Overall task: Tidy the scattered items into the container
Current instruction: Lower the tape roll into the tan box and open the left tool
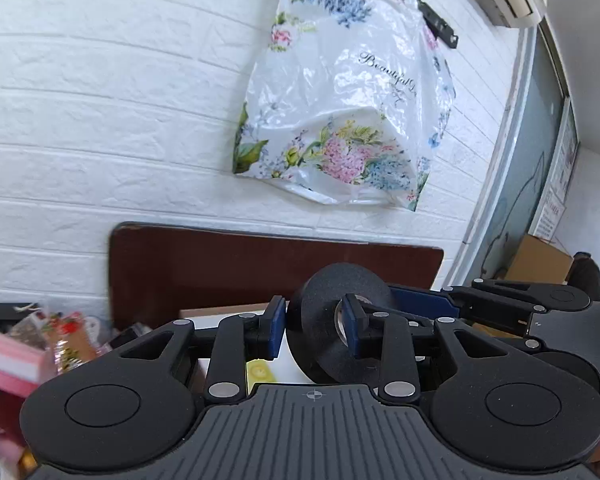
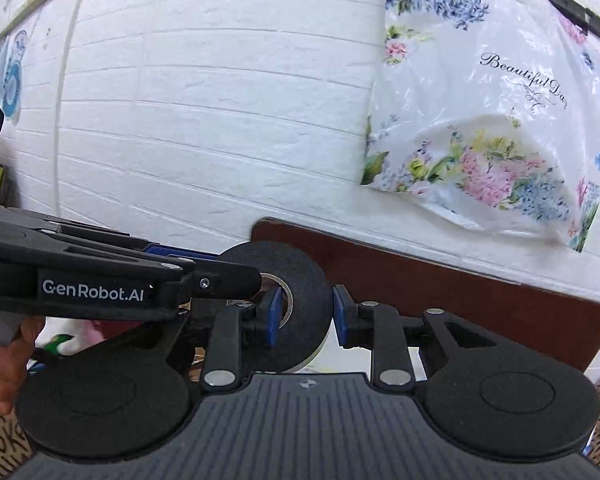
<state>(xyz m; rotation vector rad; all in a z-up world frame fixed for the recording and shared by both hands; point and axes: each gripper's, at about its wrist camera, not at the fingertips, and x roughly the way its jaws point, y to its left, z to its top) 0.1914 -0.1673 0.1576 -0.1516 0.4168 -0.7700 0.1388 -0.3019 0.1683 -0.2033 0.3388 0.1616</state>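
Both grippers, left gripper (image 1: 314, 330) and right gripper (image 2: 306, 316), pinch opposite walls of one black tape roll (image 1: 332, 320), held upright above the table (image 1: 220, 264).

A black tape roll (image 1: 332, 320), a floral white bag (image 1: 340, 92), white brick wall (image 1: 100, 100), dark red-brown board (image 1: 236, 268).

Left gripper (image 1: 314, 330) and right gripper (image 2: 306, 316) side by side, jaws clamped on something.

A black roll of tape (image 1: 332, 320) with a pale inner core stands on edge, raised off the counter, its ring pinched on both sides between blue pads.
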